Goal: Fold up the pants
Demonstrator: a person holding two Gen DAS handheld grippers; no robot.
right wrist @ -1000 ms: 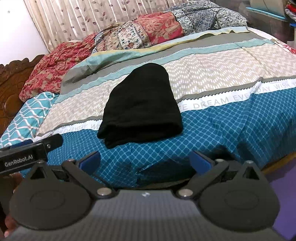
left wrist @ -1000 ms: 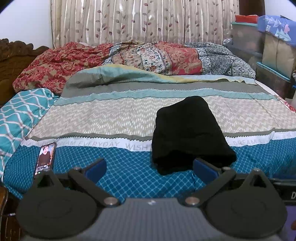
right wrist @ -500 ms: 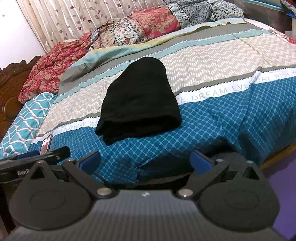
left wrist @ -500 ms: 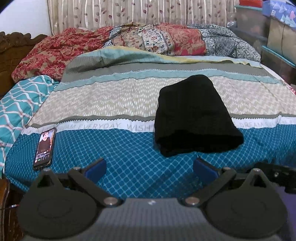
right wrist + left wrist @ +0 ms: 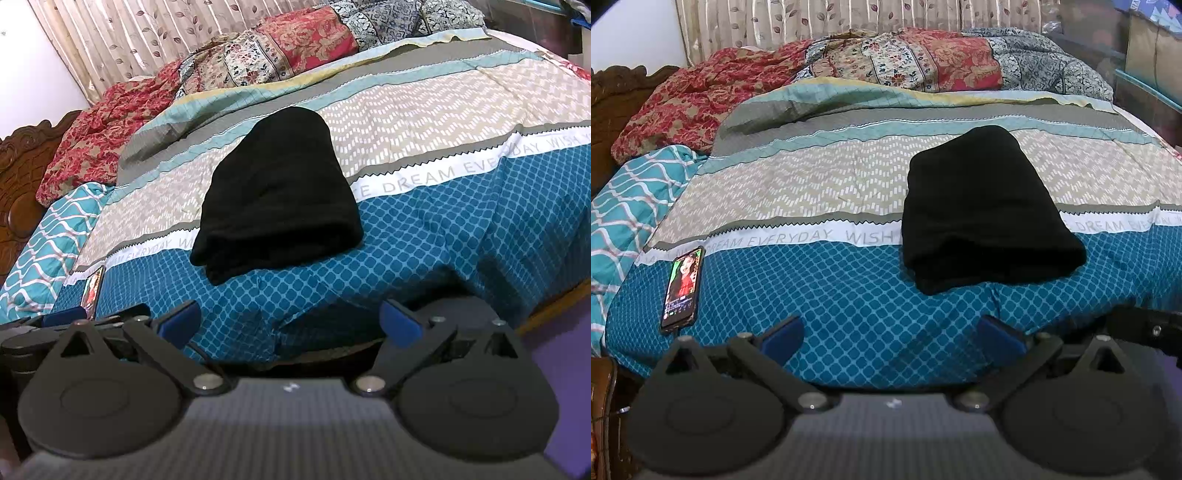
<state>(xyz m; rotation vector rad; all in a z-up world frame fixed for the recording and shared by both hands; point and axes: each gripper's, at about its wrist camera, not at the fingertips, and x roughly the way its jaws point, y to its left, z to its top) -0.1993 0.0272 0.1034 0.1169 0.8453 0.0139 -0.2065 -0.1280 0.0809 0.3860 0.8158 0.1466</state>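
The black pants lie folded into a compact bundle on the patterned bedspread, near the bed's front edge. They also show in the right wrist view. My left gripper is open and empty, held back from the bed's front edge, below and left of the pants. My right gripper is open and empty, also off the front edge, below the pants. Neither touches the pants. Part of the right gripper shows at the right edge of the left wrist view.
A phone with a lit screen lies on the bedspread at the front left. Bunched floral quilts lie along the back. A teal pillow and a wooden headboard are at the left. Stacked boxes stand at the right.
Both grippers have drawn back and lower from the bed, so the pants and phone sit higher in view. The pants have not moved. Both stay open.
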